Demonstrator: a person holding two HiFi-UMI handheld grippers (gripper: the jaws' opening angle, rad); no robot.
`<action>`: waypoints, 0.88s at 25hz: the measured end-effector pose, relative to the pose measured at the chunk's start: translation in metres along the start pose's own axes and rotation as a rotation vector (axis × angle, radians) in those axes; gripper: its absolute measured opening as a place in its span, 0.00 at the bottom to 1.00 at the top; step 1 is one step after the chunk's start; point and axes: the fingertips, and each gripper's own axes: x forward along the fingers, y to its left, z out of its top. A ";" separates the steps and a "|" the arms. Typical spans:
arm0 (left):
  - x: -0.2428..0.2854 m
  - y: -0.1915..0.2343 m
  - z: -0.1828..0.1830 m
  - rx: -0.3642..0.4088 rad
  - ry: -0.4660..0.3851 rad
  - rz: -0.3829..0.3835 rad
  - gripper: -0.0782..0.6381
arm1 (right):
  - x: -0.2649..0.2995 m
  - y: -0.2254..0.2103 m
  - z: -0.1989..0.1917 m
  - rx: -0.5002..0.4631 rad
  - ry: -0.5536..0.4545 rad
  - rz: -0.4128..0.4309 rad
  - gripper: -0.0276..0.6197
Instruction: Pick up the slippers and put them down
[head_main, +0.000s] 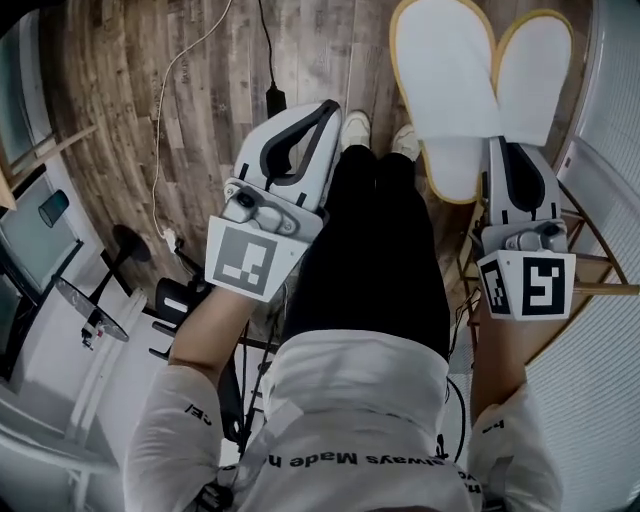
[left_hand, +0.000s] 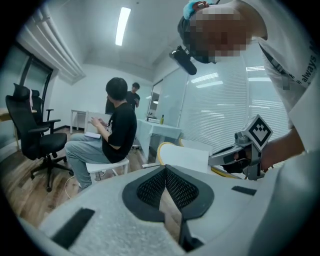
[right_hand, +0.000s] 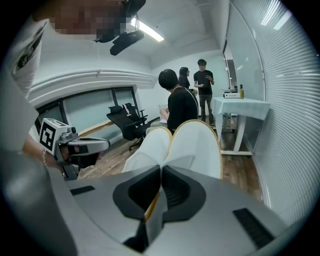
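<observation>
Over wood-plank floor (head_main: 120, 90) — slippers (head_main: 470, 80) in right gripper (head_main: 510, 150) — blinds (right_hand: 287, 100) alongside

There are two slippers (head_main: 445, 70). There are two grippers: the left gripper (head_main: 328, 110) and the right gripper (head_main: 503, 148). Four people show: one person (head_main: 355, 400) holding the grippers, one sitting person (right_hand: 177, 102) and two standing people (right_hand: 203, 82). The left gripper view shows one black chair (left_hand: 30, 132) and one long ceiling light (left_hand: 122, 25).
</observation>
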 end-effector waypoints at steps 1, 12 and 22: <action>0.003 0.000 -0.006 0.004 0.005 -0.005 0.12 | 0.003 -0.002 -0.004 0.001 0.004 0.000 0.07; 0.065 0.045 -0.134 -0.027 0.102 0.014 0.12 | 0.107 -0.037 -0.116 0.001 0.050 0.005 0.07; 0.103 0.055 -0.230 0.012 0.131 -0.031 0.12 | 0.153 -0.049 -0.202 -0.009 0.080 0.013 0.07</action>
